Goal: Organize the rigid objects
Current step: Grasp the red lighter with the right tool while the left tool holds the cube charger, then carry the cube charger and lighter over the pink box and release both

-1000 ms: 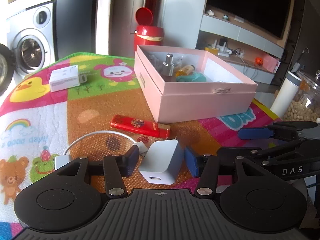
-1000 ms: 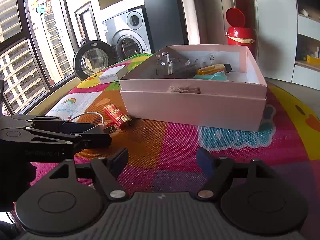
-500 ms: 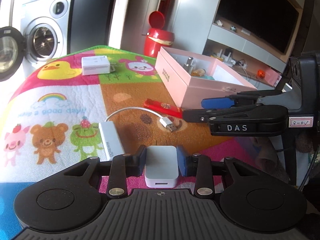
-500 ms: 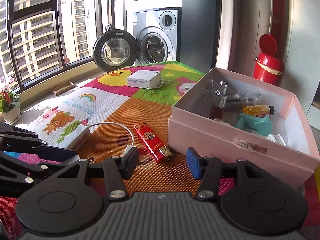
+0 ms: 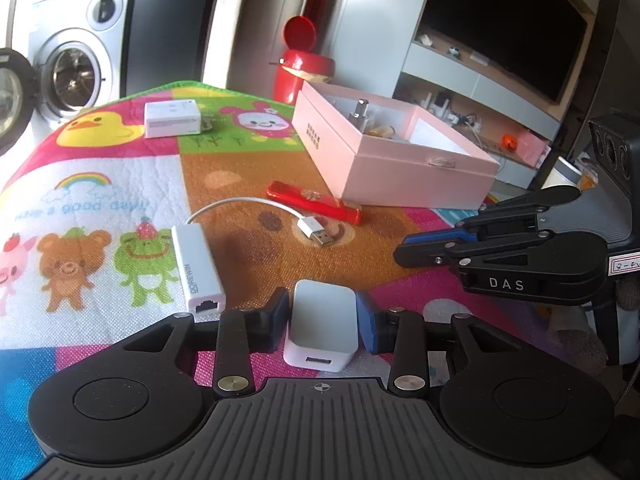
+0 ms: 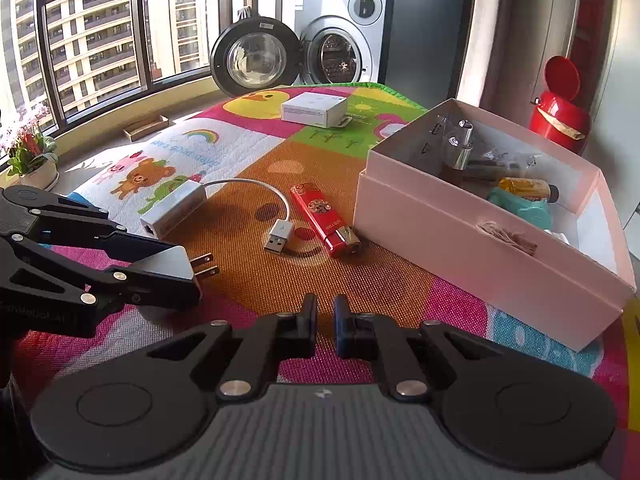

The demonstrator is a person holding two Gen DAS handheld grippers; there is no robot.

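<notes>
1. Strong daylight enters through the windows (image 6: 92,40), brightly lighting the play mat (image 6: 248,216).
2. Short, hard shadows fall beside the pink box (image 5: 392,160).
3. Fisheye bending curves window frames and walls near the edges.
4. Both views are sharp; the television (image 5: 500,28) stays dark.

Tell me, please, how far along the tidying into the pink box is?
Partly done: the pink box already holds a few small items. In hand: the left gripper clamps the white charger. Left on the mat: red lighter, USB adapter, white carton. The right gripper is empty.
</notes>
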